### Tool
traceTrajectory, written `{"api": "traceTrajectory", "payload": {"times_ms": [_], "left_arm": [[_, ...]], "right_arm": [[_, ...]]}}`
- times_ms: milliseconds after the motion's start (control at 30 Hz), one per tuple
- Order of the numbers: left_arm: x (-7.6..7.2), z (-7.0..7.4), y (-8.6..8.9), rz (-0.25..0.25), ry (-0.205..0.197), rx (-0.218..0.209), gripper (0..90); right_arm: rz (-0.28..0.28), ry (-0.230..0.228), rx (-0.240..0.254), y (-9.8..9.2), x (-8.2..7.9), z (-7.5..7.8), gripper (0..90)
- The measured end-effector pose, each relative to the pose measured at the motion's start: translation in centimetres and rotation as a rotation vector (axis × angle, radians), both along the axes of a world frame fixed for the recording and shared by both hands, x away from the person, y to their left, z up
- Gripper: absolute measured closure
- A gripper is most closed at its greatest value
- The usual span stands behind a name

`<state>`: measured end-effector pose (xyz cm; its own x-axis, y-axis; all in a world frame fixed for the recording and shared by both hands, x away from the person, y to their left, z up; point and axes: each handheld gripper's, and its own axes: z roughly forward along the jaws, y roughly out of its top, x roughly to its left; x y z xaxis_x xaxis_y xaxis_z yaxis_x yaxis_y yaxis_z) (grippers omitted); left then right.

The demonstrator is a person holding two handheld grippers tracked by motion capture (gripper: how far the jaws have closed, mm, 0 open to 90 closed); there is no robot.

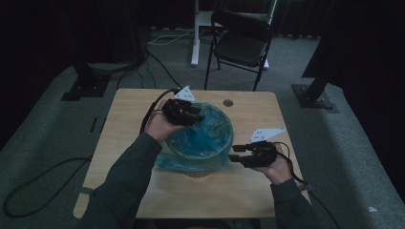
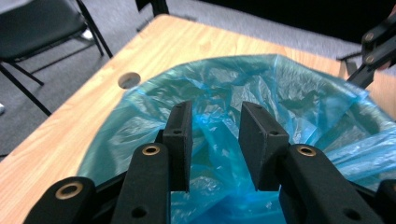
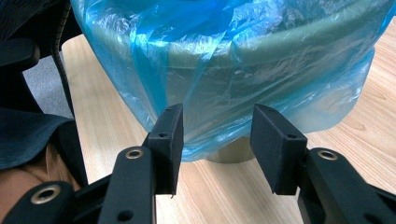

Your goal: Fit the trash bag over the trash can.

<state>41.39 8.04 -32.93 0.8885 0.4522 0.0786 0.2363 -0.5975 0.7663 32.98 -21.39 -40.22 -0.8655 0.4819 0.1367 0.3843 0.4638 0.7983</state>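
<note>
Both hands flank the blue bag (image 1: 203,138): left fingers (image 2: 180,140) and right fingers (image 3: 170,140) released.

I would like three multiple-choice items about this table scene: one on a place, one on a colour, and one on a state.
1. Where is the left gripper?
A. over the far-left rim of the bin
B. on the floor
C. on the chair

2. What colour is the bag lining the bin?
A. red
B. blue
C. white

3. How are the fingers of the right gripper?
A. shut tight
B. clamped on the chair
C. apart, with no thing pressed between them

Answers:
1 A, the high view shows it above the rim.
2 B, the plastic looks blue in all views.
3 C, the right gripper view shows a gap, with the bag beyond it.
</note>
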Motion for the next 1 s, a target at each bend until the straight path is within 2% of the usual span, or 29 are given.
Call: {"api": "traceTrajectory", "payload": {"times_ms": [33, 67, 100, 133, 167, 200, 300, 333, 367, 400, 433, 467, 500, 533, 567, 633, 667, 700, 733, 767, 800, 833, 867, 933, 1000], "left_arm": [[0.1, -0.1, -0.4, -0.009, 0.006, 0.016, 64.4], [0.2, -0.4, -1.0, -0.015, 0.0, 0.05, 63.7], [0.2, -0.4, -1.0, -0.015, 0.0, 0.05, 63.3], [0.4, -0.7, -1.7, -0.025, 0.001, 0.087, 62.7], [0.4, -0.7, -1.7, -0.025, 0.001, 0.087, 62.5], [0.5, -1.0, -2.2, -0.026, -0.001, 0.117, 61.9], [0.6, -1.4, -2.7, -0.031, 0.002, 0.143, 61.2], [0.8, -1.9, -3.3, -0.031, 0.002, 0.178, 60.9], [0.8, -1.9, -3.3, -0.031, 0.002, 0.178, 60.7], [0.8, -2.2, -3.8, -0.038, 0.003, 0.212, 60.3], [0.8, -2.2, -3.8, -0.038, 0.003, 0.212, 60.0], [0.8, -2.6, -4.4, -0.039, -0.002, 0.258, 59.8], [0.8, -2.6, -4.4, -0.039, -0.002, 0.258, 59.2], [0.9, -2.9, -4.9, -0.048, -0.001, 0.297, 58.3], [0.9, -2.9, -4.9, -0.048, -0.001, 0.297, 57.8], [0.9, -3.3, -5.5, -0.05, -0.005, 0.341, 57.4], [0.9, -3.8, -5.9, -0.053, -0.007, 0.381, 56.1], [0.9, -3.8, -5.9, -0.053, -0.007, 0.381, 55.9], [0.9, -4.4, -6.3, -0.057, -0.002, 0.434, 54.9], [0.9, -4.4, -6.3, -0.057, -0.002, 0.434, 54.6], [0.8, -4.8, -6.6, -0.059, 0.0, 0.482, 54.6], [0.8, -4.9, -6.7, -0.061, 0.001, 0.497, 54.5], [0.7, -5.3, -7.0, -0.068, 0.003, 0.545, 54.4], [0.7, -5.6, -7.2, -0.068, 0.001, 0.562, 53.3], [0.7, -5.6, -7.2, -0.066, 0.0, 0.561, 53.0]], "right_arm": [[0.0, 0.0, 0.0, 0.0, 0.0, 0.0, 53.9], [-0.002, 0.002, 0.003, -0.1, 0.0, 0.0, 53.9], [-0.002, 0.002, 0.003, -0.1, 0.0, 0.0, 53.9], [-0.003, 0.002, 0.002, -0.2, 0.0, 0.0, 53.9], [-0.003, 0.002, 0.002, -0.2, 0.0, 0.0, 53.9], [-0.004, 0.002, 0.007, -0.3, -0.1, 0.0, 53.9], [-0.006, 0.001, 0.006, -0.3, -0.1, 0.0, 53.9], [-0.006, 0.001, 0.006, -0.4, -0.1, 0.0, 53.9], [-0.006, 0.001, 0.006, -0.4, -0.1, 0.0, 53.9], [-0.006, 0.002, 0.008, -0.3, -0.1, 0.0, 53.9], [-0.006, 0.002, 0.008, -0.3, -0.1, 0.0, 53.9], [-0.005, 0.003, 0.008, -0.3, 0.0, 0.0, 53.9], [-0.005, 0.003, 0.008, -0.3, 0.0, 0.0, 53.9], [-0.005, 0.003, 0.009, -0.3, 0.0, 0.0, 53.9], [-0.005, 0.003, 0.009, -0.3, 0.0, 0.0, 53.9], [-0.004, 0.002, 0.007, -0.3, 0.0, 0.0, 53.9], [-0.004, 0.001, 0.007, -0.3, -0.1, 0.0, 53.9], [-0.004, 0.001, 0.007, -0.3, -0.1, 0.0, 53.9], [-0.005, -0.002, 0.009, -0.4, -0.1, 0.0, 53.9], [-0.005, -0.002, 0.009, -0.4, -0.1, 0.0, 53.9], [-0.005, -0.002, 0.009, -0.4, -0.1, 0.0, 53.9], [-0.005, -0.002, 0.009, -0.4, -0.1, 0.1, 53.8], [-0.005, -0.002, 0.009, -0.4, -0.1, 0.0, 53.7], [-0.004, -0.002, 0.009, -0.4, -0.1, 0.0, 53.6], [-0.003, -0.003, 0.007, -0.4, -0.1, 0.0, 53.6]]}}
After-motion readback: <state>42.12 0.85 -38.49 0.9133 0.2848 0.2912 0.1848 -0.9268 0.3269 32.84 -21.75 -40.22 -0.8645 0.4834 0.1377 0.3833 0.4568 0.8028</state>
